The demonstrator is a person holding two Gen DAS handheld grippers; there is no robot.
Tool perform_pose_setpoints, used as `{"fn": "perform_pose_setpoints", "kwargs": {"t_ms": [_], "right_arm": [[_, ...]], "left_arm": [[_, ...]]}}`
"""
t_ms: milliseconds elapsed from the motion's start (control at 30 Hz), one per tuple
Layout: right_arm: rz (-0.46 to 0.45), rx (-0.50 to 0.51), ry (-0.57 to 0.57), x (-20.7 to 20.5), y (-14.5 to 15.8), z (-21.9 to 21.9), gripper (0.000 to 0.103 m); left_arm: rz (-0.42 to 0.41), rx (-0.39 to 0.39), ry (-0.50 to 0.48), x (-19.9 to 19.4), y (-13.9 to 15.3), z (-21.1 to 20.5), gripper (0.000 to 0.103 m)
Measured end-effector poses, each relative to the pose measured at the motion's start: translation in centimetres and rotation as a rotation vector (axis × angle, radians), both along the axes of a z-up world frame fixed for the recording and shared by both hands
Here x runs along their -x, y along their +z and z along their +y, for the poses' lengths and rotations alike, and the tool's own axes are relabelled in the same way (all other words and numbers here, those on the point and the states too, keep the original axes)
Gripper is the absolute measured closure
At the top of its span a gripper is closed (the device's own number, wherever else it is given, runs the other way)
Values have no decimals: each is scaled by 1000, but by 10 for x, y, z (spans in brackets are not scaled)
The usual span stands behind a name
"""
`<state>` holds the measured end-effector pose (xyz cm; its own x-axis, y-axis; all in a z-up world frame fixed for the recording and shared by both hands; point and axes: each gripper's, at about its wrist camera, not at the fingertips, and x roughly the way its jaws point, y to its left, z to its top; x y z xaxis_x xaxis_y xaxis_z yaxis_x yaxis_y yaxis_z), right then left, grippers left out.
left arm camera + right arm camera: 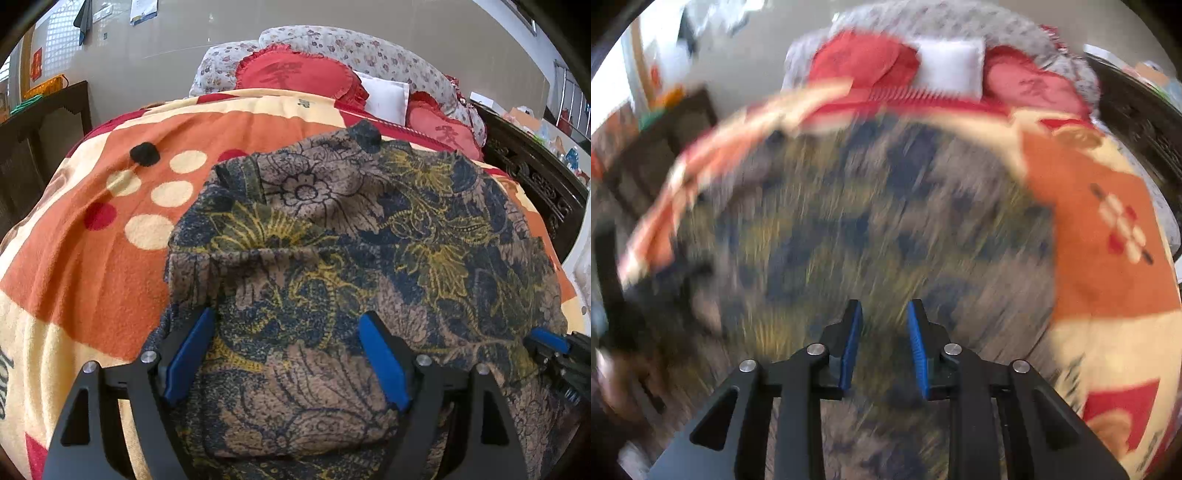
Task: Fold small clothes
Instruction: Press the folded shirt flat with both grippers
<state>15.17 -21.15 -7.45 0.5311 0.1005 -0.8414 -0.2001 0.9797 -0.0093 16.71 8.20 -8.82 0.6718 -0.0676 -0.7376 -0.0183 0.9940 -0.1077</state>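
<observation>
A patterned garment [332, 240] is spread mid-frame on the bed blanket [92, 258]; the left gripper [286, 354] gapes wide above it, the right gripper [884, 343] stands part-open, empty. A fold edge is seemingly being sought; a hem must next be pinched.

Orange, cream and red blanket [85, 258] with pale and red dots, spread over the bed. At its head, two red frilled cushions [295, 74], a white pillow [388, 96] between them, a flowered quilt [369, 48] behind. Dark carved wooden frame [535, 184] along the right.
</observation>
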Motion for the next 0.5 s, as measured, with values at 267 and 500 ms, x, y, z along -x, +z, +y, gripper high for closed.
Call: {"fn": "perform_pose_setpoints", "kwargs": {"t_ms": [267, 500], "right_arm": [[-80, -74, -14, 0, 47, 35, 65], [-73, 16, 148, 9, -7, 87, 63]], "left_arm": [[2, -8, -1, -1, -1, -1, 18], [4, -13, -2, -1, -1, -2, 18]]}}
